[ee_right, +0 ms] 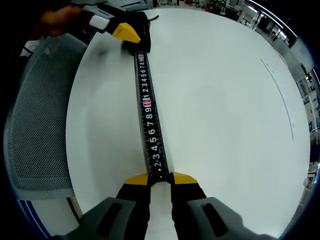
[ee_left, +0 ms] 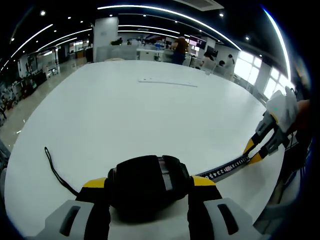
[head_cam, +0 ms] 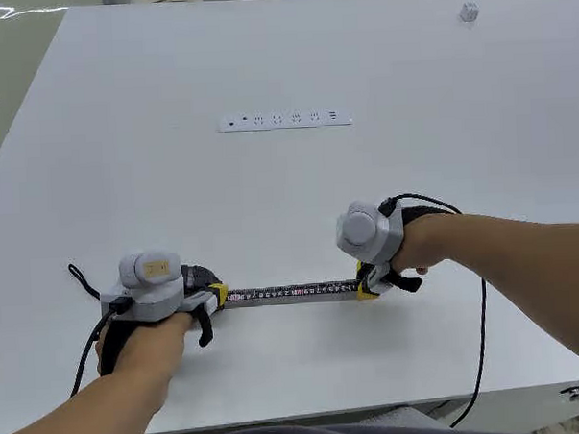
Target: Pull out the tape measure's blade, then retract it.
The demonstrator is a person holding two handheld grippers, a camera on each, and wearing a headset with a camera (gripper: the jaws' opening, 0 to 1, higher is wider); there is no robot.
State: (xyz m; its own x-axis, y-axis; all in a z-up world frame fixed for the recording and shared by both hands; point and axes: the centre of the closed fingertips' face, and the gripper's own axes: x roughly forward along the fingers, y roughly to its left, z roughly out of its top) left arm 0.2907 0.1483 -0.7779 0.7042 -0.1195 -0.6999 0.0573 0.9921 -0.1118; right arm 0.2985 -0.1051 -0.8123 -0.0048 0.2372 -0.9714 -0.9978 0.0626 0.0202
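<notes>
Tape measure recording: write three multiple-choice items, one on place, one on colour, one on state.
1. Where is the blade's tip? A between the right gripper's jaws; B lying loose; C wound fully in.
2. The blade's face is: A black; B yellow; C white.
3. The left gripper is: A open; B shut on the case; C shut on nothing.
Answers: 1 A, the right gripper view shows the jaws pinching it. 2 A, white numbers on black. 3 B, its jaws clamp the black case from both sides.
</notes>
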